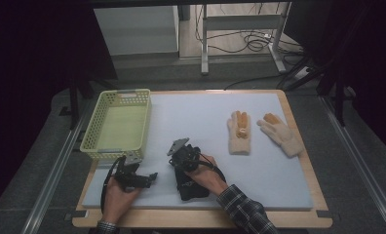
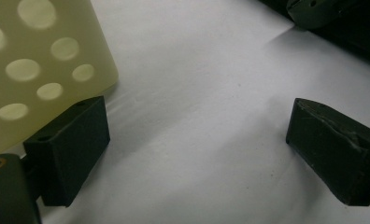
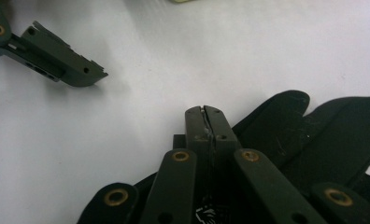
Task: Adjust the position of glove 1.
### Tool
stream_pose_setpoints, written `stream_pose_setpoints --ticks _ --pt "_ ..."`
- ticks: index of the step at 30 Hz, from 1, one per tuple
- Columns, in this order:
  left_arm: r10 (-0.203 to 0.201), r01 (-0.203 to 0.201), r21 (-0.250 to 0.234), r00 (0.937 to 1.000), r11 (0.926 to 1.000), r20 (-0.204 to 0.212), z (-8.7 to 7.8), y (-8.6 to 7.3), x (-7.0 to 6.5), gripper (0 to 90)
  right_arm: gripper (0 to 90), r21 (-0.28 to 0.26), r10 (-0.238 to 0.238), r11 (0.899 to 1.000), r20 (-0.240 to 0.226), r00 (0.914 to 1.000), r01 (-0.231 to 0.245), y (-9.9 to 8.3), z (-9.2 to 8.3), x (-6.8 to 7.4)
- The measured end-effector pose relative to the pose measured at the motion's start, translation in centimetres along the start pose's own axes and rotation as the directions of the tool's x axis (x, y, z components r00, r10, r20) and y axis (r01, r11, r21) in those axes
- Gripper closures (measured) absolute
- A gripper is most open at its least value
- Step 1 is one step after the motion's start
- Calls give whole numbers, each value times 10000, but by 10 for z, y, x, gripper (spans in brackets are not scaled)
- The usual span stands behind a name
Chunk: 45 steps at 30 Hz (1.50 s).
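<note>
right tongs (image 3: 206,112): mine, jaws pinched flat together on the black fabric glove (image 3: 314,135), front of the white foam mat (image 1: 259,170)
left tongs (image 2: 197,140): wide open, holding nothing, beside the pale yellow perforated plastic basket (image 1: 118,124)
step: looks like grabbing glove 1
next: lift, carry to basket, probably

a black glove (image 1: 191,187) lies flat on the white mat (image 1: 201,122), close to its near edge and about midway along it, cuff toward that edge, fingers (image 3: 286,116) pointing toward the far edge. its dark, smooth fingers are spread slightly apart.
</note>
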<state>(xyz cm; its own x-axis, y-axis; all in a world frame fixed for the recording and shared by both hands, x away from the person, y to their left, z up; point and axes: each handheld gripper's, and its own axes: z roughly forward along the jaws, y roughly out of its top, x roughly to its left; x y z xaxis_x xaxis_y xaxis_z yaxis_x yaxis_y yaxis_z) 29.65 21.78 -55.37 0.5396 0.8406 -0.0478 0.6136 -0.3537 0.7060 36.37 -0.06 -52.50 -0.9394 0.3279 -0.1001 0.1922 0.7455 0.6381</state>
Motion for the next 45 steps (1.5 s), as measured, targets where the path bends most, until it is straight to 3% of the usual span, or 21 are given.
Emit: stream_pose_setpoints --ticks 6,15,18,19,20,23,30,37,45 --pt "2 -2 1 10000 10000 -1 0 0 0 63 886 93 142 9998 479 9988 -147 -2 -3 -3" --pt "-35 35 7 10000 10000 5 0 0 0 63 886 -20 803 9967 1228 9892 -807 -10 -9 -23" --pt "-36 36 5 10000 10000 7 0 0 0 63 883 -286 1207 9925 936 9883 -1185 -12 -9 -28" --pt "-39 39 4 10000 10000 8 0 0 0 63 825 -528 1078 9932 784 9911 -1038 -12 -11 -26" --pt "-38 38 3 10000 10000 7 0 0 0 63 825 -528 1078 9932 784 9911 -1038 -12 -11 -26" --pt "4 -4 8 10000 10000 0 0 0 0 63 724 -1130 1361 9850 413 9898 -1307 -11 -23 -23" --pt "-29 29 -21 10000 10000 13 0 0 0 63 636 -1431 1446 9805 596 9877 -1349 -15 -43 -25" --pt "4 -4 9 10000 10000 1 0 0 0 63 654 -1741 1759 9712 641 9823 -1625 -38 -76 -28" --pt "-54 54 -17 10000 10000 -3 0 0 -1 63 858 -1356 2119 9702 724 9746 -2008 -82 -104 -25"
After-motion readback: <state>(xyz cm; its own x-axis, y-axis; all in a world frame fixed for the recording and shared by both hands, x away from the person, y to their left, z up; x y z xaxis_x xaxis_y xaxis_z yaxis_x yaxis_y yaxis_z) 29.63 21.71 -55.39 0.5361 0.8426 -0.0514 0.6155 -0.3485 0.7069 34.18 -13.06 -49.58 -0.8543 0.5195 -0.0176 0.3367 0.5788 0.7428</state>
